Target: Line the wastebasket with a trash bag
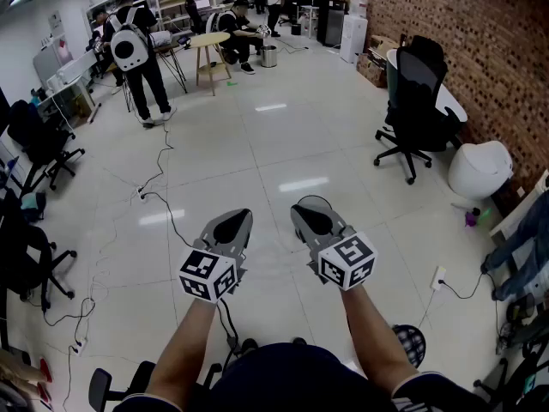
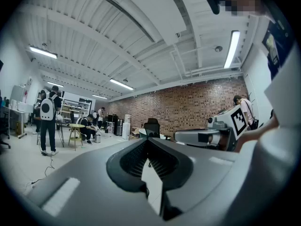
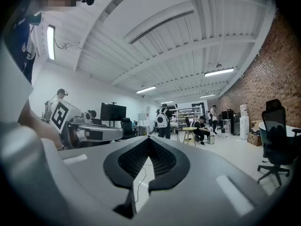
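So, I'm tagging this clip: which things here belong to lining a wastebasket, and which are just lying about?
Job: left gripper, shut, empty; right gripper, shut, empty; perhaps the small metal bin far off. No trash bag shows.
Lying about: black office chair; round yellow table; floor cables.

- Head view: steeply down on left gripper (image 1: 232,224), right gripper (image 1: 313,218), floor (image 1: 283,144).
- Gripper views: level, close along own jaws.
- All share brick wall (image 1: 480,24), round table (image 1: 210,41).
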`<state>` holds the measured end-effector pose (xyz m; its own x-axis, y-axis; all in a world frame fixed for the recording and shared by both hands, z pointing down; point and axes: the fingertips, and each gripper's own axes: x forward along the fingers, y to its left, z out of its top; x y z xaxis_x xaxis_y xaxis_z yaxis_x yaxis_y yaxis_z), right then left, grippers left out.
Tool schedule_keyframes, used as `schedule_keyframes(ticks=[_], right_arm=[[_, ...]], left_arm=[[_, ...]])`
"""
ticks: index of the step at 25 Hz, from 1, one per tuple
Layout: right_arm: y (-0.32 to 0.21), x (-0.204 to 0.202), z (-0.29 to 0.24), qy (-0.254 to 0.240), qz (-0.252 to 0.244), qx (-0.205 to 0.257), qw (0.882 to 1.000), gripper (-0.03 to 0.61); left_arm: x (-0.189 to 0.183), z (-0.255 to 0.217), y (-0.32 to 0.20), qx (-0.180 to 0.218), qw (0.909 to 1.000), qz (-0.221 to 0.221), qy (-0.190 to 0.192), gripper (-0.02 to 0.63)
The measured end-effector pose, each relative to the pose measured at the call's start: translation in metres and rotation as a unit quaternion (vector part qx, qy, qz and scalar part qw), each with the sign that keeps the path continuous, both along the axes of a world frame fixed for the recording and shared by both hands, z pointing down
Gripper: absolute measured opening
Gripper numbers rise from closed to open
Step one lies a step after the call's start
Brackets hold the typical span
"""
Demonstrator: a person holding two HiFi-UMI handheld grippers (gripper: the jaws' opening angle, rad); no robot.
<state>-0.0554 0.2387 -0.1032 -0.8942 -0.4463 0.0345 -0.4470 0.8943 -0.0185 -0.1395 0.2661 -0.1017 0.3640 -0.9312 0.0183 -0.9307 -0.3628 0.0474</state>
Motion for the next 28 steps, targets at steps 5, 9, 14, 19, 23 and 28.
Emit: schedule_keyframes(ticks=[5,9,14,19,23,28], right_arm=[[-0.007,0.010,0.001,-0.004,-0.004,0.000,1.000,0.000],[-0.016,0.024,0.004,-0.005,-0.006,-0.002,1.000,0.000],[-0.026,0.042,0.007,-0.010,-0.007,-0.003,1.000,0.000],[-0.035,0.053,0.011,-0.014,-0.014,-0.008,1.000,0.000],[-0.045,0.052,0.013,-0.015,-0.014,-0.012,1.000,0.000],[-0.062,0.043,0.015,-0.012,-0.014,-0.012,1.000,0.000]], left_arm=[[0.010,0.000,-0.008,0.000,1.0000,-0.005,-0.003,0.011],[0.020,0.003,-0.017,0.000,0.9999,-0.013,-0.003,0.011],[0.035,0.004,-0.027,0.003,0.9995,-0.032,0.002,0.011],[0.046,0.002,-0.035,0.004,0.9991,-0.041,-0.004,0.011],[0.043,0.004,-0.044,0.002,0.9989,-0.046,-0.004,0.011],[0.034,0.007,-0.062,0.001,0.9990,-0.046,0.000,0.011]])
